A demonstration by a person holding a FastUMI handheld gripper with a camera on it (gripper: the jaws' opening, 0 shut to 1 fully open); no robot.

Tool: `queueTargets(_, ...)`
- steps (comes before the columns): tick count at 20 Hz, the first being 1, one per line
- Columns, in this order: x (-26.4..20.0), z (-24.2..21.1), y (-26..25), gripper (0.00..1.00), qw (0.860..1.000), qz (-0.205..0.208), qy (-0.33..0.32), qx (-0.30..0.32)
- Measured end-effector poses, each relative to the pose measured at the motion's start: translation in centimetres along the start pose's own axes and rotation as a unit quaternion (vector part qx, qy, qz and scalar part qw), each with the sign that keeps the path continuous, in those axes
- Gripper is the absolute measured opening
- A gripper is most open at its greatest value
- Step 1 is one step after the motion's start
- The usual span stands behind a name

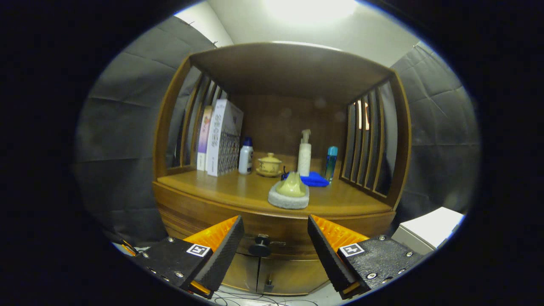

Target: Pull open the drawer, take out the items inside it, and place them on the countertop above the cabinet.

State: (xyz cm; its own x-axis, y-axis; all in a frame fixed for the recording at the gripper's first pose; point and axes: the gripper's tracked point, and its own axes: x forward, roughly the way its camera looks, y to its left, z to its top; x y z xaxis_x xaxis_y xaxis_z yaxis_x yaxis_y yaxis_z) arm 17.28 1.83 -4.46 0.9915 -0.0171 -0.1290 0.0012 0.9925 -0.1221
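A wooden cabinet (187, 204) with slatted sides stands against grey booth cloth, its countertop (340, 202) crowded with household goods. From the left: two upright boxes (221, 140) lean together by the slats, then a small white bottle with a blue cap (245, 156), a yellow lidded cup on a saucer (269, 165), a tall white pump bottle (304, 154) and a slim blue bottle (331, 162). A blue cloth (314, 179) lies at the foot of the pump bottle, and nearer the front edge a pale yellow-green object sits in a round grey holder (289, 196). Below the countertop the drawer (280, 231) is closed, its dark round knob (260, 246) showing in the gap between the fingers. The gripper (275, 246) hangs wide open, holding nothing, its fingers apart from the knob on either side. A white box (429, 227) sits to the right of the cabinet.
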Motion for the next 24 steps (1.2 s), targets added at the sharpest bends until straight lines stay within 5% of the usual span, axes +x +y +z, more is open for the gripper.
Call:
queueTargets(9,-10.4,7.0,2.1,0.94,0.998,0.019,-0.04,0.046)
queueTargets(24,-22.5,9.1,4.9,0.94,0.994,0.07,-0.067,0.051)
